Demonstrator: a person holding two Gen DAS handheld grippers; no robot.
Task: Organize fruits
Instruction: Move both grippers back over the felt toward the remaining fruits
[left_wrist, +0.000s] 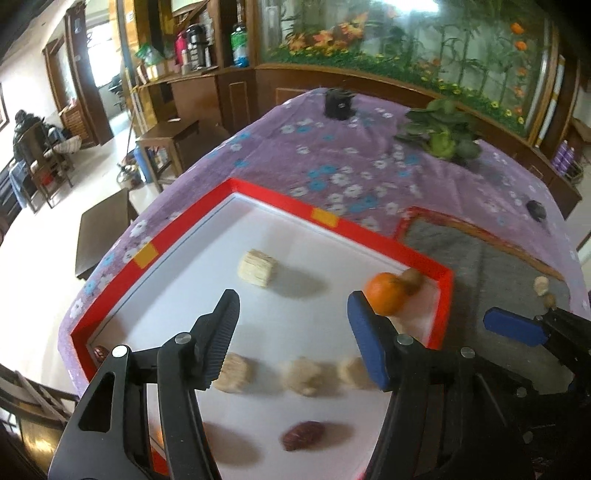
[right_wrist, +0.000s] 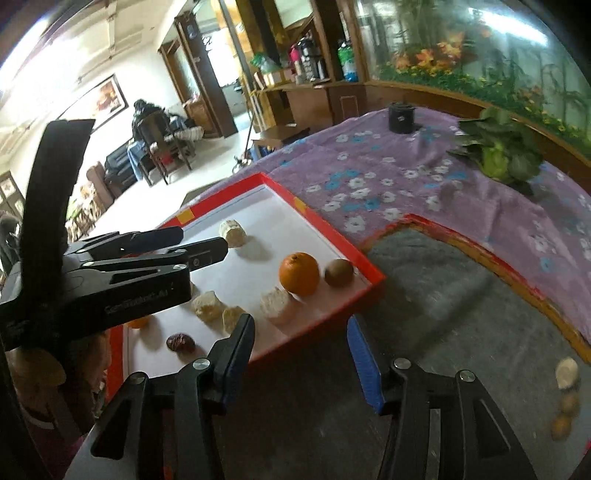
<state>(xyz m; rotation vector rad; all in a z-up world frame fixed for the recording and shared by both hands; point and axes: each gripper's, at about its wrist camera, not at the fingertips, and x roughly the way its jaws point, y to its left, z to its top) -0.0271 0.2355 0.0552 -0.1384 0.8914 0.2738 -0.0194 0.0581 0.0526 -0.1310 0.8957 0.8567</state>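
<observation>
Purple floral tablecloth (left_wrist: 332, 166) w/ black cup (left_wrist: 339, 104) at far edge; leafy green plant (left_wrist: 443, 131) right of cup. Small dark obj (left_wrist: 536, 210) near cloth's right edge. Wood cabinet w/ bottles (left_wrist: 192, 48) behind cup.

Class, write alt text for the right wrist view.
An open right gripper hovers over a grey mat, beside a red-rimmed white tray holding an orange, a kiwi and pale chunks. The left gripper reaches over the tray.
</observation>
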